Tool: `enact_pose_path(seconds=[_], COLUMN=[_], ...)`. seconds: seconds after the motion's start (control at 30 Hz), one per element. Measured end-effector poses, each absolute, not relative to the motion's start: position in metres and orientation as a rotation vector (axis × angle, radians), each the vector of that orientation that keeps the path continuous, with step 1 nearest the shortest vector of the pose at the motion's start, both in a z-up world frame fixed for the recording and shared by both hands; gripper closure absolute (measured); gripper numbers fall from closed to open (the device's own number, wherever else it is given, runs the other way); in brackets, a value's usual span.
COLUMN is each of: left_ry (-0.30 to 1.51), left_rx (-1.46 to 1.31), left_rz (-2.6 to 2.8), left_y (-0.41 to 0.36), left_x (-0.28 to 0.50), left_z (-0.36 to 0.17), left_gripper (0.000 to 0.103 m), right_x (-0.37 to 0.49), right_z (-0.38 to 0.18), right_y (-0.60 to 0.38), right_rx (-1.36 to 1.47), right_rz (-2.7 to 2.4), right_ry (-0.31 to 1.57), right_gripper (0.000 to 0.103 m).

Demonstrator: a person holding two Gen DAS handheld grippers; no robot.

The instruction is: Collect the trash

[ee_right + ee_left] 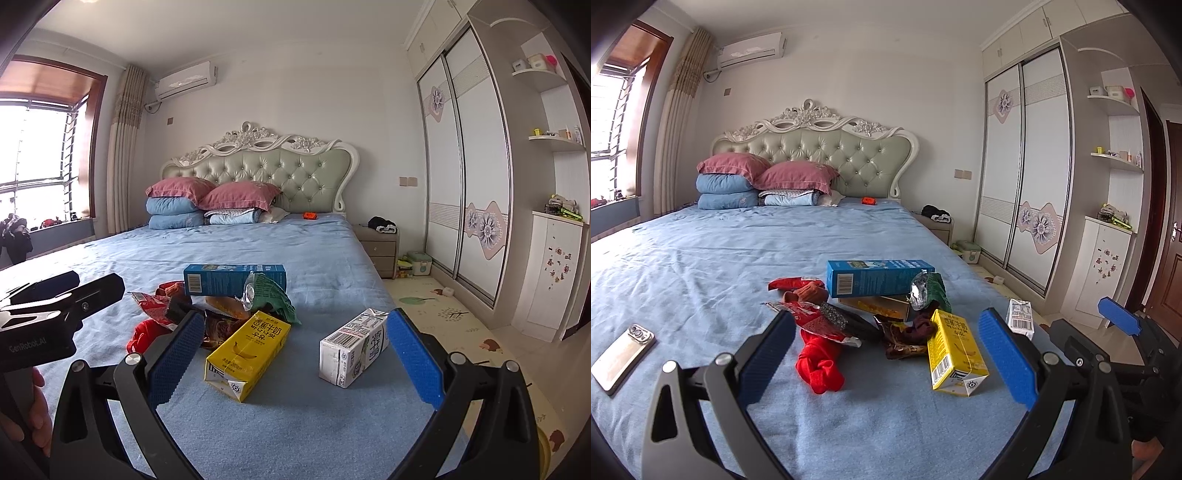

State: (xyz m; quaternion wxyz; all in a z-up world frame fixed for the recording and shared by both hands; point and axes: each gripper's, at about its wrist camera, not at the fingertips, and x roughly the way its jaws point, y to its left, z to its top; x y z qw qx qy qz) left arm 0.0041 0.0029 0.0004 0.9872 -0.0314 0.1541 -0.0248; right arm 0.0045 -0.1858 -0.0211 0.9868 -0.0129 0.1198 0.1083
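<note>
Trash lies in a pile on the blue bed sheet [701, 266]: a yellow milk carton [955, 356] [247, 354], a long blue box [879, 277] [234, 278], red wrappers [816, 321], a green foil bag [929, 290] [269, 295], a brown wrapper [905, 341] and a red cloth [820, 363]. A white milk carton [352, 349] [1020, 317] lies apart near the bed's right edge. My left gripper [886, 365] is open just short of the pile. My right gripper [295, 365] is open, with both cartons between its fingers' lines.
A phone [622, 356] lies on the bed at the left. Pillows and folded quilts [761, 184] are stacked by the headboard, with a small orange thing [868, 200] near them. A nightstand [380, 243], wardrobe [461, 166] and patterned floor mat [461, 325] are on the right.
</note>
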Motion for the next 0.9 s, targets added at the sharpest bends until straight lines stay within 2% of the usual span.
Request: enact_pose_path(seconds=[0.9], left_ry=[0.324], left_rx=[-0.080], left_rz=[-0.063], left_y=[0.0065], left_x=[0.0062], left_z=[-0.0013], left_gripper=[0.004], right_x=[0.0092], right_z=[-0.0199], right_y=[-0.1781], right_rx=[-0.035], right_rz=[0.239], right_ry=[0.248], right_gripper=[0.008])
